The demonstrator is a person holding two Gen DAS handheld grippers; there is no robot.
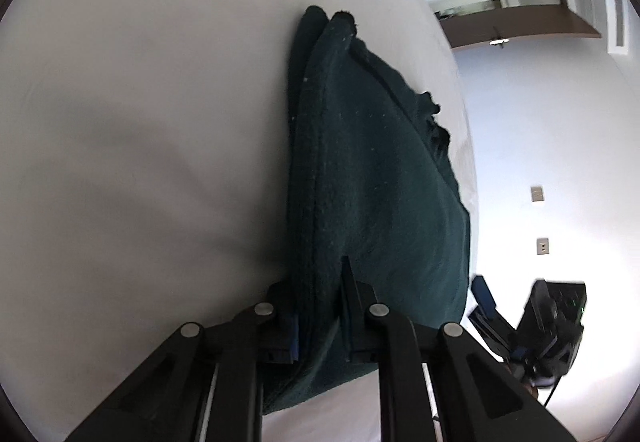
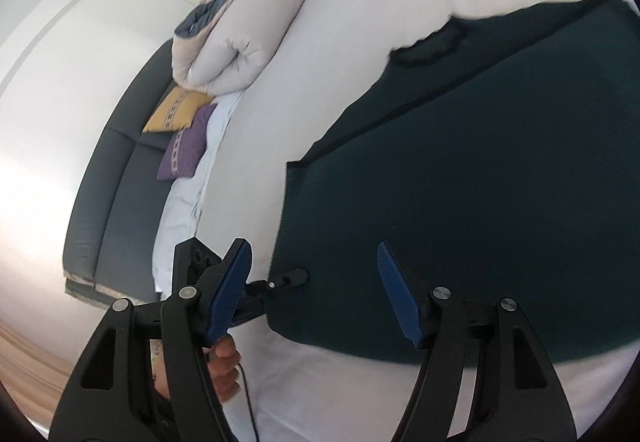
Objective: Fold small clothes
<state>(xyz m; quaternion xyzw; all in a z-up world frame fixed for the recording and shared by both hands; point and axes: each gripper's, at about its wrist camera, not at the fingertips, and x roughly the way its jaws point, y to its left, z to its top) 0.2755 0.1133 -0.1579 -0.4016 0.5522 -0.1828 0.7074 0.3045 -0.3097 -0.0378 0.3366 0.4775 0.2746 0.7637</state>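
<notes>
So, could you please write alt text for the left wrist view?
The left gripper is shut on the edge of a dark green cloth lying on a white bed. The right gripper shows at the lower right, near a white wall.

A rolled cream duvet (image 2: 240,34) lies at the far end of the white bed (image 2: 320,82). Beside it, a yellow cushion (image 2: 178,110) and a purple cushion (image 2: 186,148) rest against the dark headboard (image 2: 116,178). Two wall plates (image 1: 542,220) show beyond the bed's edge.
</notes>
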